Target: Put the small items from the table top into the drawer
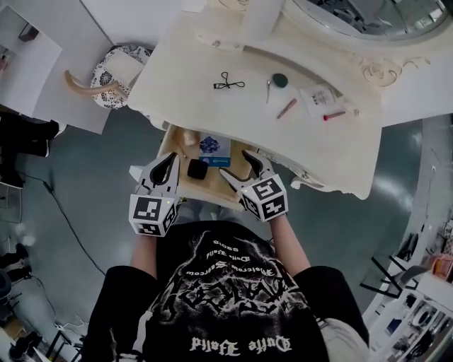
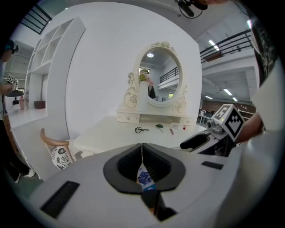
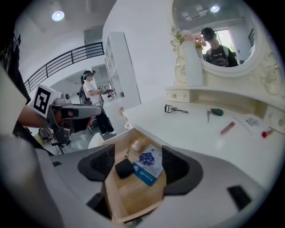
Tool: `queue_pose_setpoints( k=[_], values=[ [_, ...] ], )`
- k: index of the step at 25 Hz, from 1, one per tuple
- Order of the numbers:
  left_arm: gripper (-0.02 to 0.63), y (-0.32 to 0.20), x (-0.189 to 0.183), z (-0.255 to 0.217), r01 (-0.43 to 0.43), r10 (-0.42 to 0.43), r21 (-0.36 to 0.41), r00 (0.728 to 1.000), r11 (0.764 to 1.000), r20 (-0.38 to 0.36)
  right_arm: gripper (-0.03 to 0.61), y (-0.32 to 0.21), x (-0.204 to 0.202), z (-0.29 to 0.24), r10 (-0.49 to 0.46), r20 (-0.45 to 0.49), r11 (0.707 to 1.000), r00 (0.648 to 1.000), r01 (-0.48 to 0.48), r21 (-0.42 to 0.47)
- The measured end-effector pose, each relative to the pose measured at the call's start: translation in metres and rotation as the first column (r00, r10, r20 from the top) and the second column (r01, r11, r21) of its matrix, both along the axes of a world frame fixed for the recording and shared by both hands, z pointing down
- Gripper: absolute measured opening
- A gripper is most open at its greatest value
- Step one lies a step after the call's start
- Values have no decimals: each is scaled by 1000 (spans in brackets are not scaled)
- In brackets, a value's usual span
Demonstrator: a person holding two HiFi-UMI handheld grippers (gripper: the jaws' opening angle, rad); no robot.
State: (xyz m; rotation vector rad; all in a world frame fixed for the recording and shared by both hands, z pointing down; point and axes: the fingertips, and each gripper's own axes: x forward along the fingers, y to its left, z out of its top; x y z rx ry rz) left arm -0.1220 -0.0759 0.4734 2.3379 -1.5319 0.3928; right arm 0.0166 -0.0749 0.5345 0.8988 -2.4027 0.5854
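Observation:
On the white vanity top (image 1: 184,78) lie a black eyelash curler (image 1: 228,84), a green-capped item (image 1: 280,80), a pink stick (image 1: 287,108), a white packet (image 1: 318,99) and a small red piece (image 1: 334,114). Below it the wooden drawer (image 1: 168,145) stands open, holding a blue-and-white packet (image 3: 149,164), a black box (image 3: 124,168) and a beige lump (image 3: 135,146). My left gripper (image 1: 170,162) hovers over the drawer's left side, jaws shut on nothing. Over the drawer's right side my right gripper (image 3: 136,162) is open and empty.
A chair with a patterned cushion (image 1: 117,71) stands left of the vanity. An oval mirror (image 1: 368,18) rises at the back of the top, with a raised ledge below it. Another person (image 3: 91,95) stands far off in the room.

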Motion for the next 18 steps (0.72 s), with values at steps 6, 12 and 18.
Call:
queue_pose_setpoints(
  k=[6,12,18],
  values=[
    [18,0,30,-7,-62,62,24,998,998,-9,333,7,37,-15,91,25,996,996,-91,25],
    [18,2,57,-16,-115,115,56,993,992,-3,328,23,69,-26,163,62,986,985,-166,33],
    [18,8,79,-19,-151,153,70,988,986,-14,231,35,99,-34,235,41,968,971,-238,85]
  ],
)
